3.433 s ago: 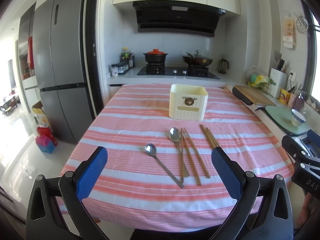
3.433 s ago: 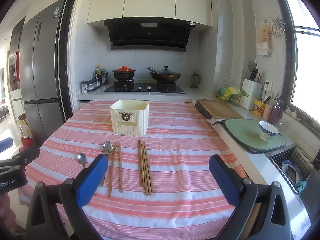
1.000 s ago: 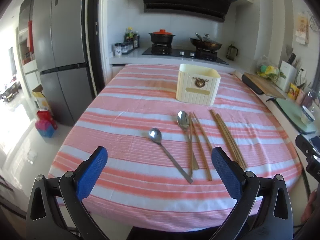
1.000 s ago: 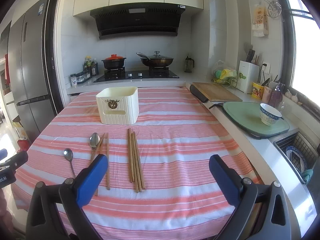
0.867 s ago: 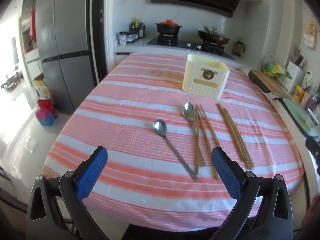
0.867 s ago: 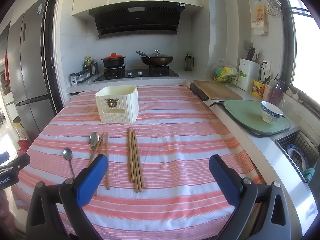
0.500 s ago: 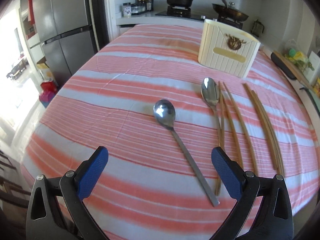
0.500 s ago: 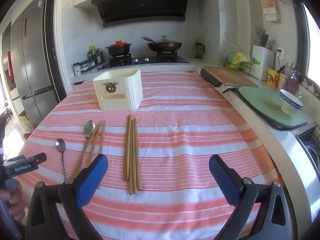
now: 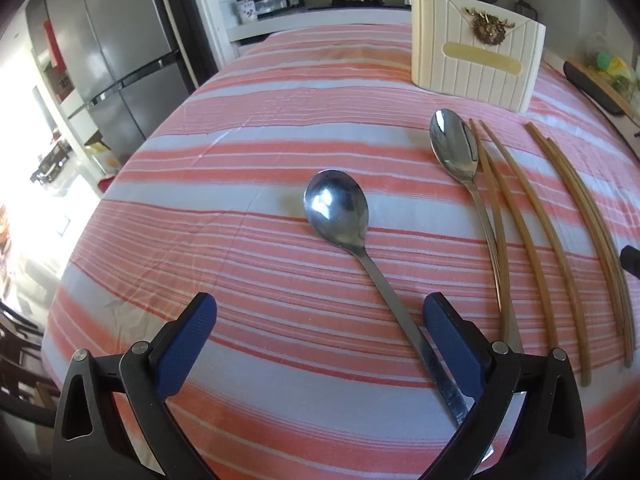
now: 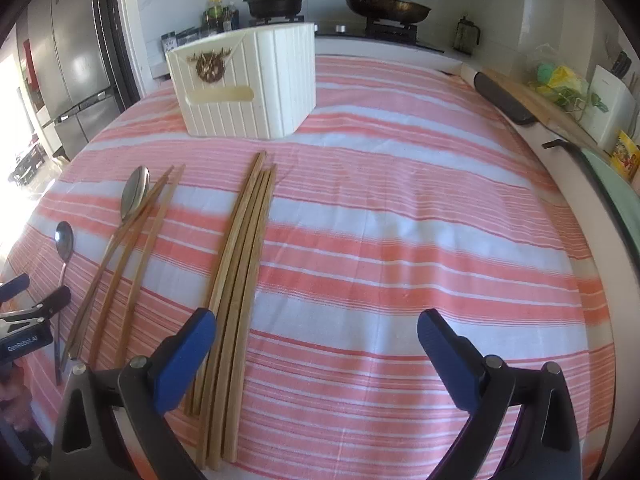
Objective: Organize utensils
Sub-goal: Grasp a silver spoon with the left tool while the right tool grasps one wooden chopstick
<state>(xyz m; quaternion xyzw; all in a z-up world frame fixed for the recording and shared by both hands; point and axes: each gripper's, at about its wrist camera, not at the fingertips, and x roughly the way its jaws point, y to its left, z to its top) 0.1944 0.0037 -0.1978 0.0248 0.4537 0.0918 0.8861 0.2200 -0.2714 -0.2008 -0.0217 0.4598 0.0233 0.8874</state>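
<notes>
Two steel spoons lie on the pink striped tablecloth. The nearer spoon [image 9: 352, 240] runs its handle down between the blue pads of my left gripper [image 9: 320, 332], which is open just above it. The second spoon [image 9: 456, 152] lies beside two loose chopsticks [image 9: 516, 216]. A tight bundle of chopsticks [image 10: 240, 264] passes by the left pad of my right gripper [image 10: 316, 352], also open with nothing in it. The cream utensil box [image 10: 248, 80] stands upright behind the utensils. In the right wrist view the left gripper [image 10: 28, 316] shows at the left edge.
The table [image 10: 420, 208] is round; its right edge meets a counter with a black-edged cutting board [image 10: 516, 100] and a green tray [image 10: 616, 180]. A stove with pots [image 10: 276, 2] stands behind, a grey fridge [image 9: 112, 40] to the left.
Both grippers have dropped low and moved forward over the table. The left one now straddles the nearer spoon's handle; the right one has come down at the chopstick bundle's near end. Both stay open.
</notes>
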